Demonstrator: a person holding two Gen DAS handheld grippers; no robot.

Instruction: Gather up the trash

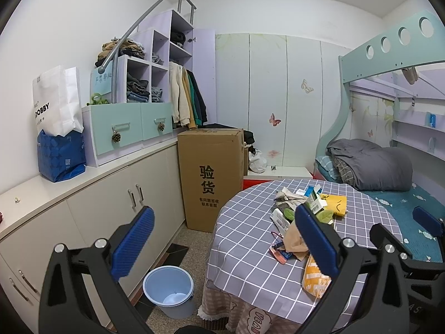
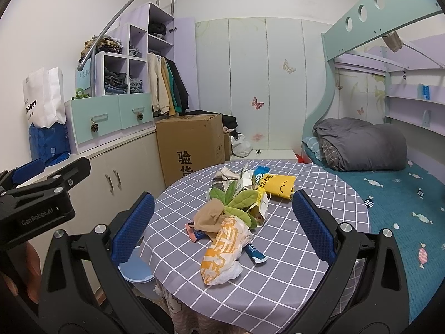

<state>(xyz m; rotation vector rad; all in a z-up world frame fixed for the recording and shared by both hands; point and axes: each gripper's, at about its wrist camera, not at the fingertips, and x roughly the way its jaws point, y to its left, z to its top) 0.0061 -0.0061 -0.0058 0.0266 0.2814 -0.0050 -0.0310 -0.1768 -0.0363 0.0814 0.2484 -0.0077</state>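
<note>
A heap of trash lies on a round table with a grey checked cloth (image 2: 292,278): an orange-and-white plastic bag (image 2: 225,250), a brown crumpled piece (image 2: 208,217), green leaf shapes (image 2: 239,203), a yellow packet (image 2: 278,185) and a blue sachet (image 2: 254,252). My right gripper (image 2: 223,194) is open above the table's near edge, the heap lying between and beyond its fingers. My left gripper (image 1: 224,208) is open too, holding nothing, left of the table and over the floor. A light-blue bin (image 1: 168,289) stands on the floor below it, beside the table (image 1: 250,250).
A tall cardboard box (image 1: 211,178) stands behind the bin against beige cabinets (image 1: 111,208). Paper bags (image 1: 55,103) and drawers sit on the cabinet top. A bunk bed with a grey quilt (image 1: 372,164) borders the table's right side.
</note>
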